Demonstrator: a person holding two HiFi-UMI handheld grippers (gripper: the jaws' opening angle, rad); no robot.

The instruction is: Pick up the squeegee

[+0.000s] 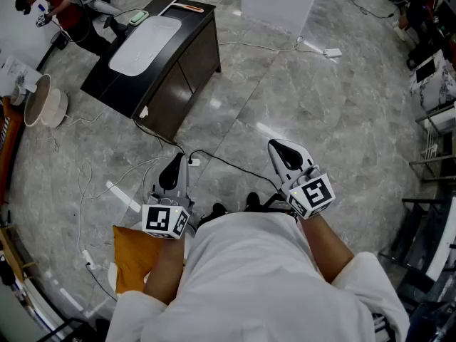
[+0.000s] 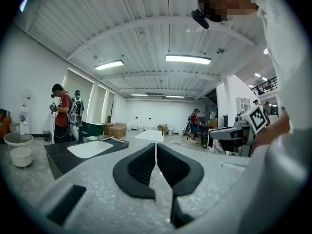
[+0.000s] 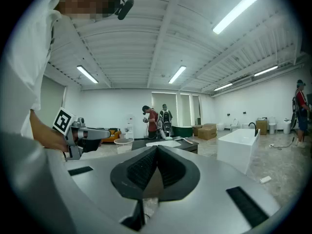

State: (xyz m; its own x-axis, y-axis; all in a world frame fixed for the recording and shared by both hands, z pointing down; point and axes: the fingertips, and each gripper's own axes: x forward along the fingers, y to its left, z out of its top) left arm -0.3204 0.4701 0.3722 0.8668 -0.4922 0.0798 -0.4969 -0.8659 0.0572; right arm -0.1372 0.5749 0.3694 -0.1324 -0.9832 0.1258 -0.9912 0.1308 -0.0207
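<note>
Both grippers are hovering out in front of the person, low over the grey marble floor (image 1: 320, 112), and neither one is carrying anything. The left gripper (image 1: 176, 159) is pointing level, its dark jaws pressed together with only a hairline slit showing between them. The right gripper (image 1: 278, 148) is tipping just slightly downward, its jaws meeting flat against each other, nothing caught in them.

The squeegee (image 1: 187, 7) is lying well apart from both, flat on the far end of the black vanity cabinet (image 1: 178, 55), just beyond the white basin (image 1: 142, 45) set into its top. It is sitting ahead and to the left, closer to the left gripper's line than the right's, with open floor and a trailing black cable (image 1: 228, 164) in between. In both gripper views it is showing as a thin strip on the cabinet top, far beyond the jaw tips.
</note>
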